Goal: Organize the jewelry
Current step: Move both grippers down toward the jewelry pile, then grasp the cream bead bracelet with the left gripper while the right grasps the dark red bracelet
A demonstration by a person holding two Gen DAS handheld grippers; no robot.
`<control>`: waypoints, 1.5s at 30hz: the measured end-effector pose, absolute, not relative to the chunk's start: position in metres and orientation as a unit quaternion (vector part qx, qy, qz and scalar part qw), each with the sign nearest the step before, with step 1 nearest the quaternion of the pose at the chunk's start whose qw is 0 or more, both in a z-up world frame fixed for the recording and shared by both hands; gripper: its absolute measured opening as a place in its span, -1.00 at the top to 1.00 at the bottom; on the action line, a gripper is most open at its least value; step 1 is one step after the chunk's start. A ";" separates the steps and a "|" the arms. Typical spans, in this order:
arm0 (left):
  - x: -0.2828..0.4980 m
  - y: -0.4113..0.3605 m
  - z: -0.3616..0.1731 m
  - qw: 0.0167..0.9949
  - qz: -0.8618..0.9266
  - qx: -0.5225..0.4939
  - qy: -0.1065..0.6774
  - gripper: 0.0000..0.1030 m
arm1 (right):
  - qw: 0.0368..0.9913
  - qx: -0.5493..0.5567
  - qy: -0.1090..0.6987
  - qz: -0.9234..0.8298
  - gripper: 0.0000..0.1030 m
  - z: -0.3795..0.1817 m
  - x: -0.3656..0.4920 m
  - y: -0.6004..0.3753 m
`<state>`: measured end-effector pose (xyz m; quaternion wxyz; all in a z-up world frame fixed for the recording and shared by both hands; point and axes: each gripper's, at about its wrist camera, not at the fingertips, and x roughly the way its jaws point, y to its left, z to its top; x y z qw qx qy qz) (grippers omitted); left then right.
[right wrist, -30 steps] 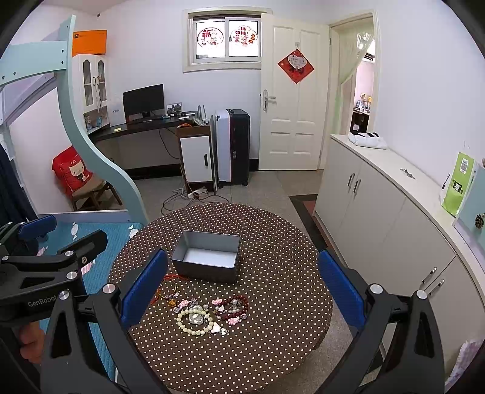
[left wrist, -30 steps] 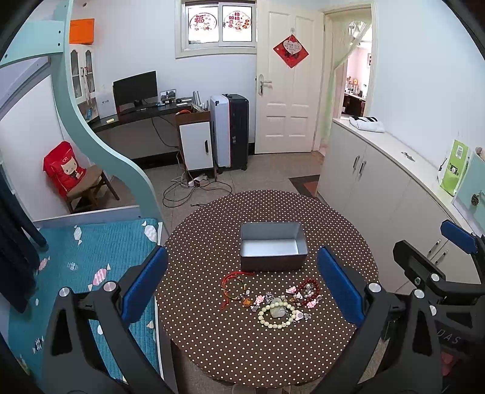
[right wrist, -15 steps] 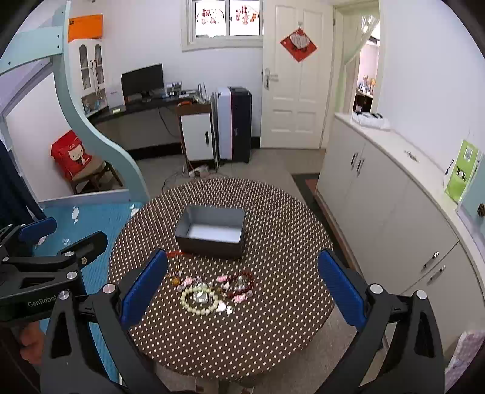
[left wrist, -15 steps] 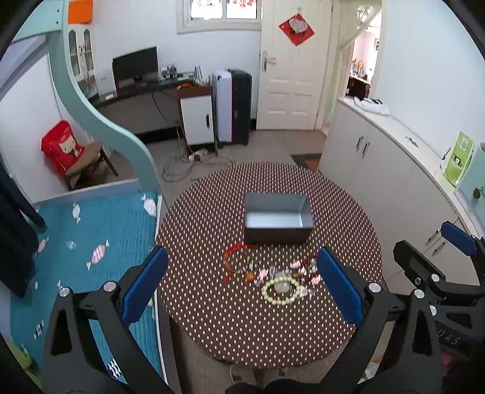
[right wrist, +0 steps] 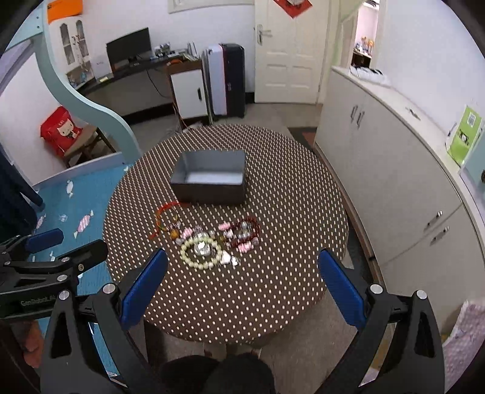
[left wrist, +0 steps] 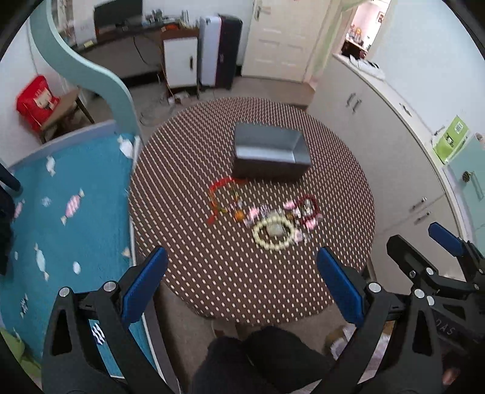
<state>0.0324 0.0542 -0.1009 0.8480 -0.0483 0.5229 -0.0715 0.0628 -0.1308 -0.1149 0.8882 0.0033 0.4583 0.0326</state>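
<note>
Both grippers are hovering above the near edge of the round polka-dot table (right wrist: 288,188), the left gripper (left wrist: 242,288) and the right gripper (right wrist: 242,285) each spreading its blue fingers wide and gripping nothing. The jewelry is lying near the table's middle: a pale bead bracelet (right wrist: 200,253), a dark red bracelet (right wrist: 245,232) and a red cord (right wrist: 162,216), just in front of the open grey box (right wrist: 209,178)

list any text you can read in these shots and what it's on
"GenRobot.AI", blurred but about legible, on the left gripper's black body.
"DAS", partial letters, on the right gripper's body.
Green card on the cabinet: print and a code square, too small to read.
Red door hanging: cut off, unreadable.
Red bag: a cartoon face, no legible words.
</note>
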 end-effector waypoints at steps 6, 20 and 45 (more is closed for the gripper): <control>0.047 0.053 -0.135 0.810 -0.111 -0.085 0.569 -0.90 | 0.869 0.009 0.494 0.012 -0.86 -0.133 0.073 -0.142; 0.119 0.029 -0.218 0.780 -0.050 -0.066 0.620 -0.85 | 0.851 -0.086 0.510 0.085 -0.86 -0.191 0.147 -0.159; 0.175 -0.014 -0.298 0.726 0.024 -0.001 0.687 0.83 | 0.786 -0.125 0.583 0.162 -0.49 -0.277 0.239 -0.168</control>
